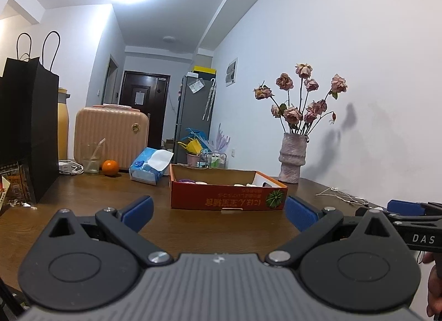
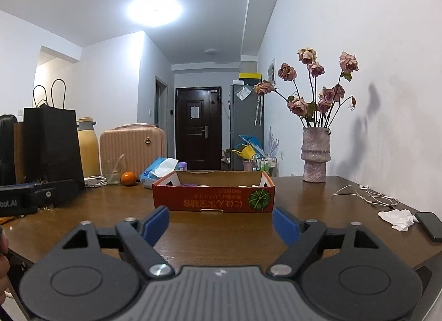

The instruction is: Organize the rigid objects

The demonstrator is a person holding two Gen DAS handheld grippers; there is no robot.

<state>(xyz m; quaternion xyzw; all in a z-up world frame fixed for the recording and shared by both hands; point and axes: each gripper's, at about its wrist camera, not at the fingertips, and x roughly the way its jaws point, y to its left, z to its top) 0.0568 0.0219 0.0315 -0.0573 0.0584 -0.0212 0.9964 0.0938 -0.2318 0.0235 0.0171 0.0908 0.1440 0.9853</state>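
Note:
A shallow red cardboard box [image 1: 226,196] [image 2: 212,198] with a melon picture sits on the brown wooden table [image 1: 83,196] [image 2: 317,196]. Small items lie inside it, a purple ring and white pieces, mostly hidden by its wall. My left gripper [image 1: 219,214] hovers just in front of the box, blue pads wide apart, nothing between them. My right gripper [image 2: 221,224] faces the same box from a little further back, also open and empty. The right gripper's tip [image 1: 406,209] shows at the right edge of the left wrist view.
Behind the box stand a tissue pack [image 1: 150,166], an orange [image 1: 110,167], a glass [image 1: 91,160], a black paper bag [image 1: 27,133] and a vase of dried roses [image 2: 316,152]. Earphones [image 2: 364,195], a crumpled tissue [image 2: 397,218] and a phone [image 2: 429,225] lie to the right.

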